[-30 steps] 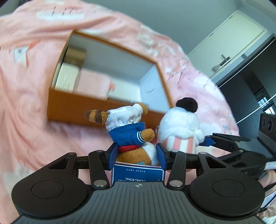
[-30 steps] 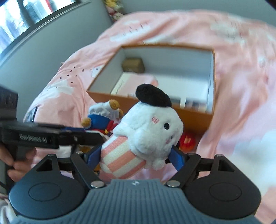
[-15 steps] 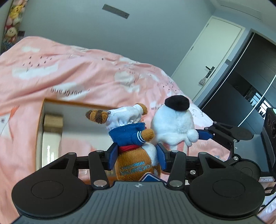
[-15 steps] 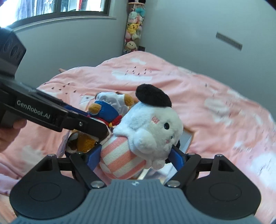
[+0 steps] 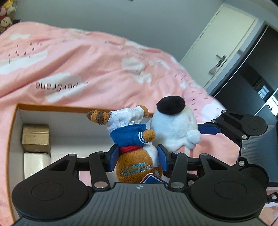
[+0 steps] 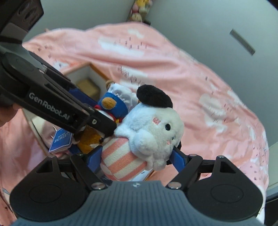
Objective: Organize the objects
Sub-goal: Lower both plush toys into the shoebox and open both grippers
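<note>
My left gripper is shut on a brown plush in a blue sailor top and white cap, held over the open orange box. My right gripper is shut on a white plush with a black beret and pink-striped body. The two plushes touch side by side. The white plush shows to the right in the left wrist view. The sailor plush and the left gripper's arm show to the left in the right wrist view, over the box.
The box sits on a bed with a pink cloud-print duvet. Inside it are a gold block and a pale box. A white door and dark wardrobe stand to the right. Soft toys hang at the far wall.
Both grippers have lifted and moved forward over the box with their plushes. The views tilted up from the box front, then slightly back down into the box. Both grips are unchanged.
</note>
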The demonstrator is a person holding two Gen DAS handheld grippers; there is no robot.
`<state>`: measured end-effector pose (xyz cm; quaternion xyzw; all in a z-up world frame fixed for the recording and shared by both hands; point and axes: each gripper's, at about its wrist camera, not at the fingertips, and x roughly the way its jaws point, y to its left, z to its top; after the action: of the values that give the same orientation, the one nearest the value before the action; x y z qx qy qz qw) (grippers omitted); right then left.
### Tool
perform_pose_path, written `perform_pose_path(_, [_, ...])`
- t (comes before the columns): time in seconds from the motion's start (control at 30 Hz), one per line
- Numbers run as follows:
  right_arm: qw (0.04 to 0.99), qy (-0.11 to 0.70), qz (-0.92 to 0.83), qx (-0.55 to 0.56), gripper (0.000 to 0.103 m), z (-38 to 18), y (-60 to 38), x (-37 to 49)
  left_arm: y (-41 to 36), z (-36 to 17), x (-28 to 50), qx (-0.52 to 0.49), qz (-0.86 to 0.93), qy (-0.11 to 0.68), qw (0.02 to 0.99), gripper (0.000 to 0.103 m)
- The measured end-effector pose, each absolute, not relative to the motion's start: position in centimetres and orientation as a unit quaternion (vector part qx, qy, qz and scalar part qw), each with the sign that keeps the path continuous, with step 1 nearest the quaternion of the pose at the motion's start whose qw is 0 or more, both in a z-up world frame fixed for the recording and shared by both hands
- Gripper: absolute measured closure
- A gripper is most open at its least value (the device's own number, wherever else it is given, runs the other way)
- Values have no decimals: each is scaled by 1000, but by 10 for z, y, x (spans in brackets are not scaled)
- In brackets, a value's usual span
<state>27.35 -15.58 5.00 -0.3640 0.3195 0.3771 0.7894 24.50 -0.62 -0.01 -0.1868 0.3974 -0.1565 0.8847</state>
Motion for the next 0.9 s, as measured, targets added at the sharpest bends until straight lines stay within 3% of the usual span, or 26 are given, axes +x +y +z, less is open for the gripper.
perform_pose_path(0.53, [719, 382, 394, -428, 21, -32, -120, 325, -5, -69, 296, -165, -141, 478, 851, 49])
perform_pose_path(0.77, [713, 398, 393, -423, 22, -42, -117, 336, -6, -78, 305, -163, -131, 495, 844, 48])
perform_pose_path(0.9, [717, 394, 398, -414, 21, -36, -122, 335, -7, -74, 301, -158, -128, 489, 848, 42])
